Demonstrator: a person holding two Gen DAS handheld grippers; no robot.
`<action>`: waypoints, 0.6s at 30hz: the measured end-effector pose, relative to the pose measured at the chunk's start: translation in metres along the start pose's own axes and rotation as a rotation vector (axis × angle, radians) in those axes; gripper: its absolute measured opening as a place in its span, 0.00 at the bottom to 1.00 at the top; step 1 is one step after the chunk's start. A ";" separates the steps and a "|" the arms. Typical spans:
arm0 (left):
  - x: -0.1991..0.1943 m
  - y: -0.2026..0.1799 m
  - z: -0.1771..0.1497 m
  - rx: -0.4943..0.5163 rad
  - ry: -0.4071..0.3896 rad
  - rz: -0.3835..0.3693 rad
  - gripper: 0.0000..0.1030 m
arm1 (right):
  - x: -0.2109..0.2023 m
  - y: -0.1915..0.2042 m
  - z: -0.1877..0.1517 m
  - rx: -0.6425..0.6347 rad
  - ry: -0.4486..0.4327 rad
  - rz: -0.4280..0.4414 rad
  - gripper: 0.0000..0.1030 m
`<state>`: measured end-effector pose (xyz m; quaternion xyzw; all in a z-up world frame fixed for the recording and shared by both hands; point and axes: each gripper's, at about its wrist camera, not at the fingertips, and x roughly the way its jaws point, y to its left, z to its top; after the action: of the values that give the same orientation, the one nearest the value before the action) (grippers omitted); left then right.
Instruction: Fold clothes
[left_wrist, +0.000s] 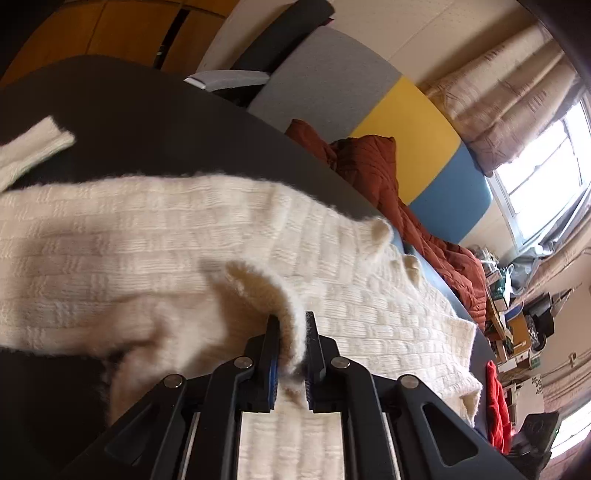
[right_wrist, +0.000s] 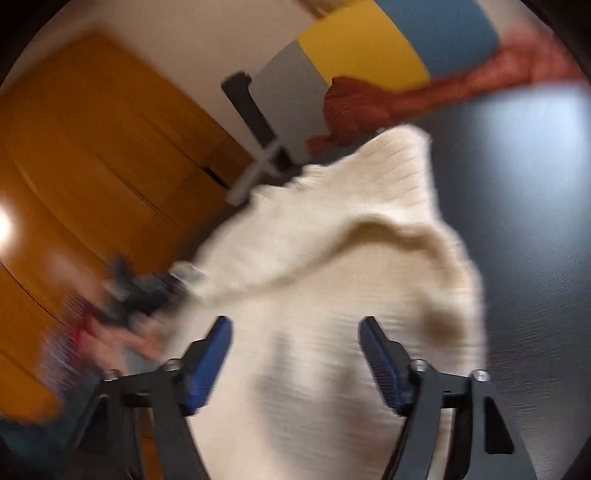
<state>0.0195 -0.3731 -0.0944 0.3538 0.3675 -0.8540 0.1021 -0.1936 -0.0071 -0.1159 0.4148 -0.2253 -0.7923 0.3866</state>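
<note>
A cream knitted sweater (left_wrist: 155, 236) lies spread over a dark table (left_wrist: 140, 110). My left gripper (left_wrist: 291, 325) is shut on a fuzzy fold of its edge, lifted a little off the rest of the knit. A cream sleeve (left_wrist: 33, 147) lies apart at the far left. In the blurred right wrist view the same sweater (right_wrist: 332, 266) is bunched up, and my right gripper (right_wrist: 295, 325) stands open above it with its blue pads (right_wrist: 218, 347) wide apart and nothing pinched. At the left of that view the other gripper (right_wrist: 147, 291) and a hand show as a blur at the sweater's edge.
A rust-red quilted garment (left_wrist: 399, 192) lies along the table's far edge, seen too as the red quilted garment (right_wrist: 362, 107). Behind stand grey, yellow and blue panels (left_wrist: 402, 122), a wooden door (right_wrist: 92, 147), curtains and a bright window (left_wrist: 535, 173). A red cloth (left_wrist: 496, 402) hangs at the right.
</note>
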 end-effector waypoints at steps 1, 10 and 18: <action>0.001 0.001 0.000 -0.008 0.002 -0.001 0.09 | 0.003 -0.001 0.004 0.035 -0.014 0.024 1.00; 0.005 0.014 -0.008 -0.015 0.000 -0.029 0.10 | 0.051 -0.015 0.044 0.272 -0.127 -0.008 1.00; -0.003 -0.015 -0.007 0.089 0.000 -0.088 0.10 | 0.035 -0.032 0.068 0.383 -0.354 -0.027 1.00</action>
<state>0.0190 -0.3581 -0.0877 0.3417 0.3442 -0.8732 0.0485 -0.2759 -0.0136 -0.1166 0.3384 -0.4297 -0.8005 0.2451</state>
